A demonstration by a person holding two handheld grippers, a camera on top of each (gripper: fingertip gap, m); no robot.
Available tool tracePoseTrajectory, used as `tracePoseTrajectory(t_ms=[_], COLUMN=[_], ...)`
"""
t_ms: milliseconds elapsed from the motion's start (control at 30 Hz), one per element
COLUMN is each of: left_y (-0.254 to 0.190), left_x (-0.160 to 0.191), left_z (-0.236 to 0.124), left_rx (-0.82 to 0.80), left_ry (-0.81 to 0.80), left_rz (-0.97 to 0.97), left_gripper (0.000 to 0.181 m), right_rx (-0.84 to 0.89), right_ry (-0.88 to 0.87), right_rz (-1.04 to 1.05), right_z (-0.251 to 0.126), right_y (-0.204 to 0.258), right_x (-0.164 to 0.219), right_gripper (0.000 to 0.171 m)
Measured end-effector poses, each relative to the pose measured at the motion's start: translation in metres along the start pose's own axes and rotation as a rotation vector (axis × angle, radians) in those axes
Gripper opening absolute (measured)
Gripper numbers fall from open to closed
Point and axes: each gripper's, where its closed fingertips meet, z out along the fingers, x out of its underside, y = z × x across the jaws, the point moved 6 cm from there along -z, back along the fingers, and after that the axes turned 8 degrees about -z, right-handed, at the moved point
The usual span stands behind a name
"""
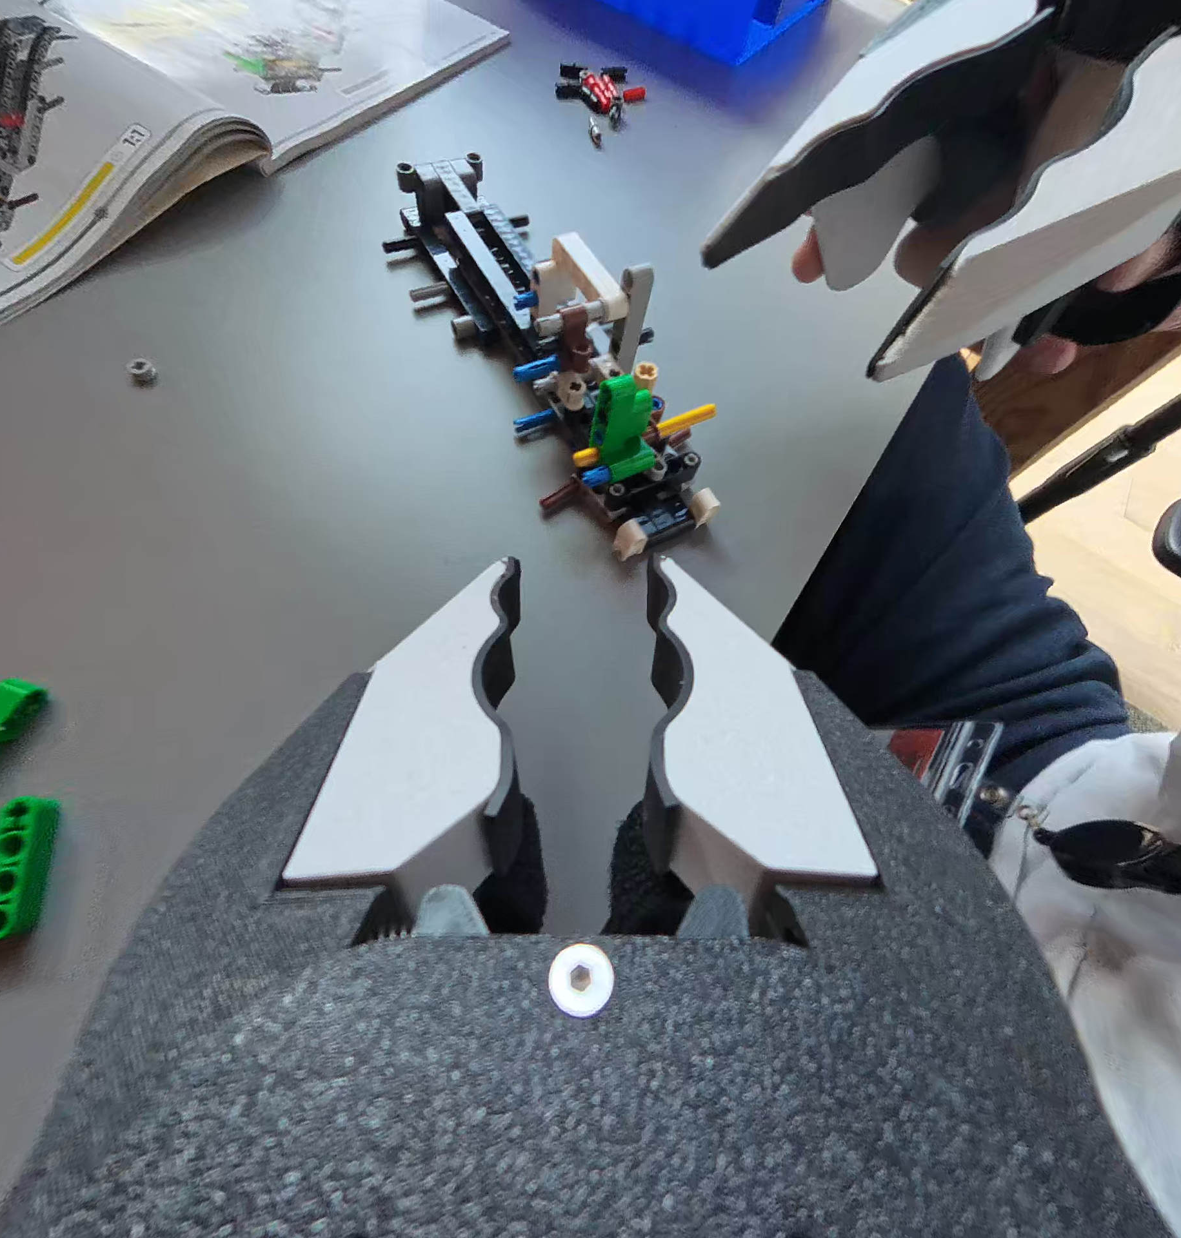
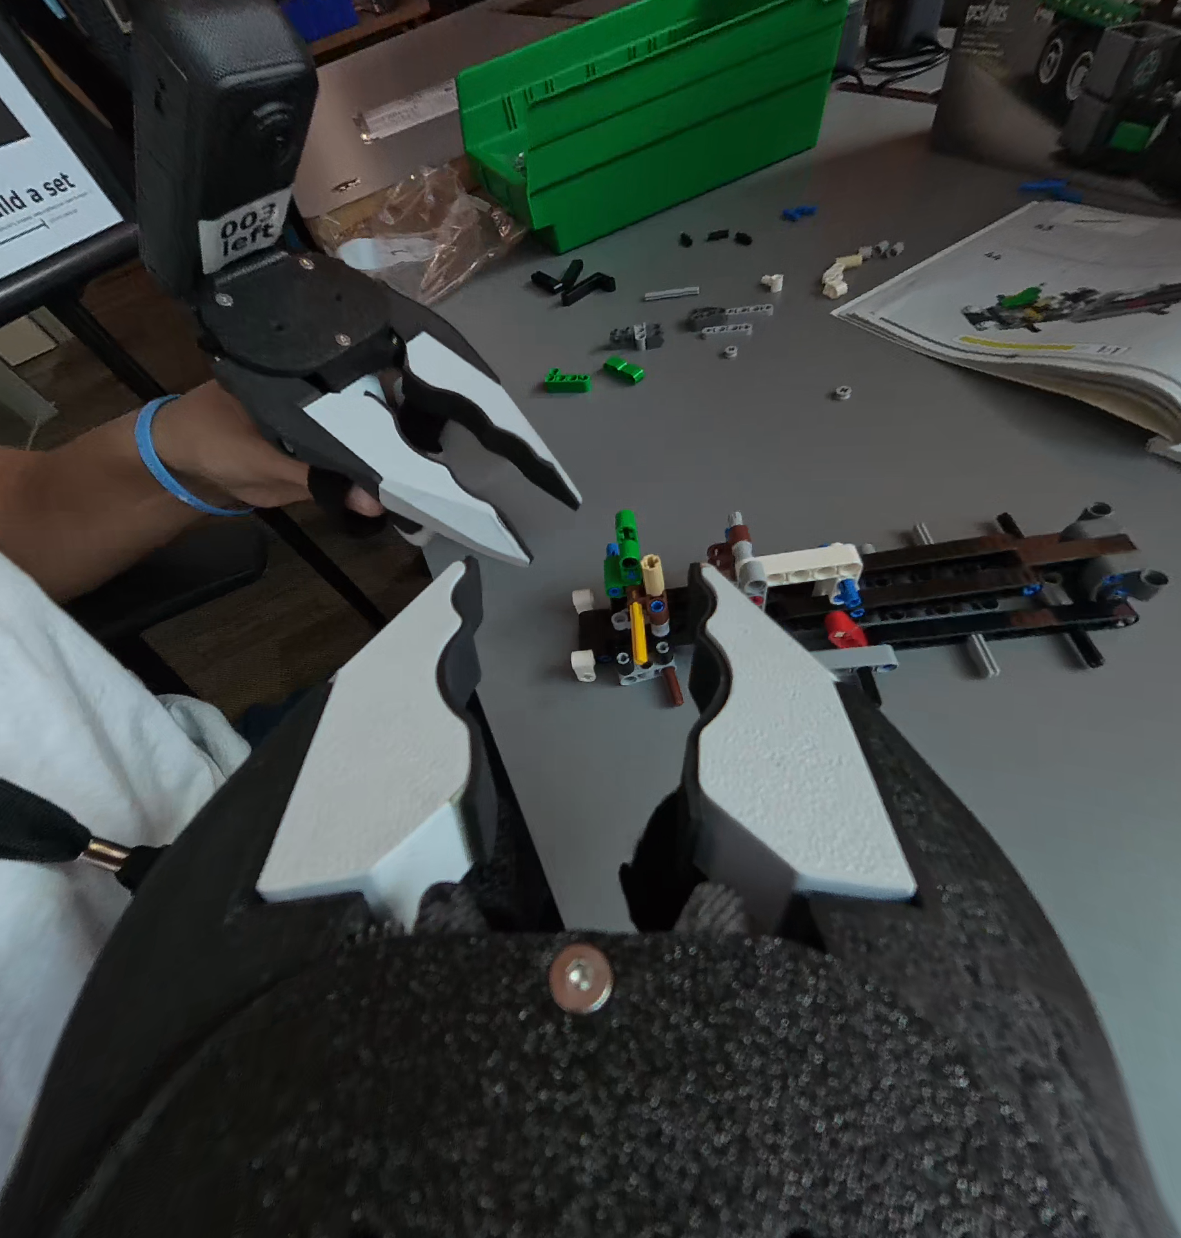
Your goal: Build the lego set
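Beside the half-built lego chassis [image 2: 855,603] on the tabletop [image 2: 976,837], the left hand-held gripper [image 2: 552,529] and right hand-held gripper [image 2: 584,576] hover released and empty, seemingly ready to pick parts.

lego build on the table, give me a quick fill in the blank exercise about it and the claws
1. Both the left claw and the right claw are ____ and hold nothing.
2. The half-built lego model rests on the grey ____.
3. The open instruction booklet lies beside a storage bin coloured ____.
4. The upright piece at the model's near end is ____.

Missing words: open; table; green; green
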Motion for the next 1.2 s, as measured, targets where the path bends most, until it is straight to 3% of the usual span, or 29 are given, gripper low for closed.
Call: tracePoseTrajectory(t_ms=[133, 267, 333, 467, 667, 833, 1000, 1100, 1200], left_y=[-0.014, -0.018, -0.017, -0.004, 0.026, 0.046, 0.047, 0.048, 0.062], left_x=[-0.007, -0.022, -0.025, -0.030, -0.040, -0.042, -0.041, -0.048, -0.060], left_z=[0.014, 0.032, 0.040, 0.041, 0.037, 0.032, 0.023, 0.017, 0.016], left_rx=[-0.024, -0.080, -0.084, -0.076, -0.043, -0.102, -0.083, -0.066, -0.072], left_ry=[-0.014, -0.032, -0.018, -0.007, -0.006, -0.023, -0.103, -0.172, -0.210], left_rz=[0.006, 0.013, 0.011, 0.020, 0.014, 0.060, 0.088, 0.105, 0.030], left_gripper=[0.043, 0.044, 0.036, 0.024, 0.024, 0.025, 0.027, 0.027, 0.027], right_rx=[0.056, 0.093, 0.102, 0.107, 0.078, 0.155, 0.243, 0.324, 0.432], right_ry=[-0.029, -0.027, -0.059, -0.070, -0.146, -0.230, -0.095, -0.014, 0.062], right_rz=[-0.101, -0.017, 0.017, 0.016, 0.037, 0.039, 0.043, -0.010, -0.056], right_z=[-0.008, -0.018, -0.023, -0.027, -0.031, -0.035, -0.036, -0.038, -0.040], right_y=[-0.026, -0.063, -0.074, -0.080, -0.077, -0.082, -0.092, -0.105, -0.130], right_x=[0.003, 0.010, 0.010, 0.013, 0.011, 0.009, 0.019, 0.022, 0.026], right_gripper=[0.055, 0.053, 0.052, 0.051, 0.055, 0.060, 0.057, 0.043, 0.039])
